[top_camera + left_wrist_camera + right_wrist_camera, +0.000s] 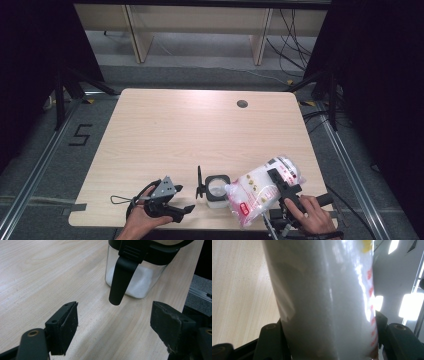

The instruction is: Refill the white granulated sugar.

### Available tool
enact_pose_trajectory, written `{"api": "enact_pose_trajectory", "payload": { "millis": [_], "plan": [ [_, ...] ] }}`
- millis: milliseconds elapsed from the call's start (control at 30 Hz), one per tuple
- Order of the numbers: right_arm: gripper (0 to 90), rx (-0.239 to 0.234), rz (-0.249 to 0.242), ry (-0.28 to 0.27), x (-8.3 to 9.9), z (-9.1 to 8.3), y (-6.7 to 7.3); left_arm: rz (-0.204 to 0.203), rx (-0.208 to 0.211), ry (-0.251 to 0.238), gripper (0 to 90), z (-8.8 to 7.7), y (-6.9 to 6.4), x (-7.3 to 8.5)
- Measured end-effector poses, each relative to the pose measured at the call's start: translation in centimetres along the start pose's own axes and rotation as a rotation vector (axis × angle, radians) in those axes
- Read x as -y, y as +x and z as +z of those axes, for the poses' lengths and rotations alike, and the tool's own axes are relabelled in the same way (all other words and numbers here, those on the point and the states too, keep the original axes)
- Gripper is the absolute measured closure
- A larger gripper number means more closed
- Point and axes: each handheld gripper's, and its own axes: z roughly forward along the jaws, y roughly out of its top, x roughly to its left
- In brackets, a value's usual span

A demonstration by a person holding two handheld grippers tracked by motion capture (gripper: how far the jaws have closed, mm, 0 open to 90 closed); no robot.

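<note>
A clear plastic bag (260,192) of white powder with red print is tilted over a small square glass jar (218,190). My right gripper (280,189) is shut on the bag (322,302), whose body bulges between the two black jaws. The jar (137,281) has a black rim, its lid (199,182) flipped open to the left, and white powder in the bottom; a black latch tab (121,280) hangs down its side. My left gripper (186,210) rests near the table's front edge, left of the jar, jaws open (113,326) and bare, pointing at it.
The light wooden table (200,130) has a round cable hole (242,104) at the back right. Black curtains flank both sides, with tripod legs and cables on the grey floor (310,65).
</note>
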Motion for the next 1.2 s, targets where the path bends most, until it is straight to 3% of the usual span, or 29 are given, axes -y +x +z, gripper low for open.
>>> {"api": "enact_pose_trajectory", "payload": {
  "millis": [233, 300, 333, 400, 467, 533, 633, 667, 700, 833, 967, 1033, 1067, 1100, 1200],
  "plan": [
    [42.4, -0.006, -0.014, 0.002, -0.05, -0.02, -0.15, -0.003, -0.009, -0.011, 21.9, 0.05, -0.06, 0.04],
    [42.4, 0.003, 0.002, -0.004, 0.01, 0.02, 0.01, -0.003, -0.008, -0.010, 21.9, 0.05, -0.06, 0.04],
    [42.4, 0.026, -0.022, -0.022, 0.01, 0.08, -0.15, 0.005, -0.003, 0.000, 21.9, -0.02, 0.02, -0.01],
    [42.4, 0.047, -0.017, -0.035, 0.04, 0.16, -0.06, 0.003, -0.002, 0.001, 21.9, -0.02, 0.02, -0.01],
    [42.4, 0.048, -0.017, -0.034, 0.03, 0.16, -0.05, 0.005, -0.003, 0.000, 21.9, -0.02, 0.02, -0.01],
    [42.4, 0.012, -0.008, -0.008, 0.02, 0.01, -0.15, -0.003, -0.009, -0.011, 21.9, 0.05, -0.06, 0.03],
    [42.4, 0.014, -0.004, -0.011, 0.07, 0.04, -0.12, -0.003, -0.005, -0.010, 21.9, 0.06, -0.04, 0.04],
    [42.5, 0.004, 0.027, 0.010, 0.11, -0.12, 0.13, 0.005, -0.003, 0.001, 21.9, -0.02, 0.03, -0.02],
    [42.4, 0.012, -0.005, -0.011, 0.10, 0.04, -0.13, 0.002, -0.001, 0.001, 21.9, -0.02, 0.03, -0.02],
    [42.4, 0.012, -0.007, -0.010, 0.10, 0.05, -0.11, 0.022, -0.005, -0.010, 21.9, 0.04, 0.10, -0.03],
    [42.4, 0.011, -0.007, -0.011, 0.08, 0.05, -0.11, 0.004, -0.002, 0.000, 21.9, 0.00, 0.03, -0.01],
    [42.5, 0.003, 0.030, 0.010, 0.10, -0.12, 0.15, 0.015, -0.003, -0.007, 21.9, 0.03, 0.06, -0.03],
    [42.5, 0.004, 0.025, 0.008, 0.10, -0.11, 0.11, 0.001, -0.005, -0.009, 21.9, 0.07, -0.02, 0.01],
    [42.5, 0.005, 0.023, 0.008, 0.10, -0.11, 0.10, 0.023, -0.012, 0.020, 21.9, -0.09, 0.19, -0.04],
    [42.5, 0.027, -0.004, -0.023, 0.16, 0.15, -0.07, 0.000, -0.001, -0.003, 21.9, 0.03, -0.01, -0.01]
  ]
}}
